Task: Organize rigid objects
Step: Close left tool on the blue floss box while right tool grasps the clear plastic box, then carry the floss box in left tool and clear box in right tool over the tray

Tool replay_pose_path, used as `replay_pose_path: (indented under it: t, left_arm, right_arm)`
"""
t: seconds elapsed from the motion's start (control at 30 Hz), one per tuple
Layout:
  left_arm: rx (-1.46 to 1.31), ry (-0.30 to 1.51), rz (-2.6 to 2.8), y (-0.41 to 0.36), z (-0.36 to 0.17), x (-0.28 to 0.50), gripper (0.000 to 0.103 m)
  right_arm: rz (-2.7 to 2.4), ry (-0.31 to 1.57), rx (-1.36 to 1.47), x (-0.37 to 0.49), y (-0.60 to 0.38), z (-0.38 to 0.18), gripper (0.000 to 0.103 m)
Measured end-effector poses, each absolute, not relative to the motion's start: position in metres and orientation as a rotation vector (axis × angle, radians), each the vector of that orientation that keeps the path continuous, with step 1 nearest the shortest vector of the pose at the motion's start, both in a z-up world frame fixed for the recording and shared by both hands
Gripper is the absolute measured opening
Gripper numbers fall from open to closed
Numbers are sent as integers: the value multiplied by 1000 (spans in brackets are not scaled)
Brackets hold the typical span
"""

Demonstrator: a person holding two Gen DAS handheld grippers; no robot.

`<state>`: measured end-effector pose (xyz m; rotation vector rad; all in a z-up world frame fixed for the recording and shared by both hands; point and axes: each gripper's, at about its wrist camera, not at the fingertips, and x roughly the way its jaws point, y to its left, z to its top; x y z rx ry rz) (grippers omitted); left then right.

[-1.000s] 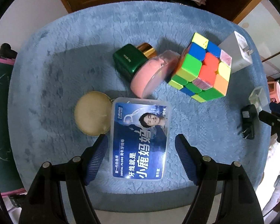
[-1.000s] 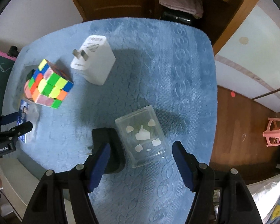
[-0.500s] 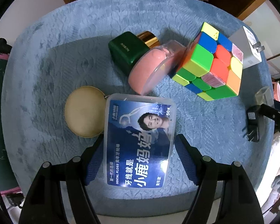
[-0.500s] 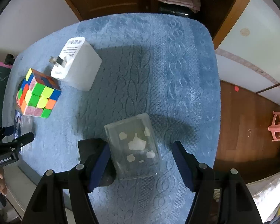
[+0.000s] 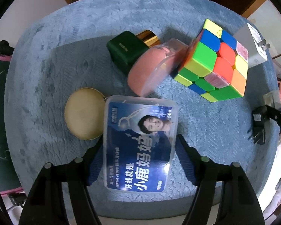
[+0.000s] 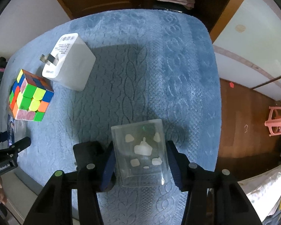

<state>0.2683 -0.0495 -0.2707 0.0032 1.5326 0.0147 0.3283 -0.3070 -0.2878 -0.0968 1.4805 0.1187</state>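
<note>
Grippers descend on a blue mat [image 6: 140,60]: the left gripper [image 5: 138,161], jaws closing, brackets a dental floss box [image 5: 140,142]; the right gripper [image 6: 139,164] closes around a clear plastic cube [image 6: 140,151]. Both look light, stiff and slick-walled, probably best pinched squarely across flat opposite sides.

Left gripper [image 5: 138,157] points straight down, jaws closing, blue-padded fingers [image 5: 184,157] flanking a box [image 5: 140,140]; contact unclear. Right gripper [image 6: 140,163] also points down, jaws closing on a clear box [image 6: 140,150], fingers [image 6: 173,163] at its sides.
</note>
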Motion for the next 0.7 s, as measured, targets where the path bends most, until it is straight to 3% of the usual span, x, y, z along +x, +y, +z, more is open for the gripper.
replay_pose_path:
  t: [0.4,0.7]
  left_arm:
    - [-41,1488,12,-43,-266,254,66]
    - [-38,1364,-22,-46,-207,230,66]
  right_arm:
    - [109,1388,-49,288,-302,-256,52]
    - [135,1308,-9,254,-300,-205,52]
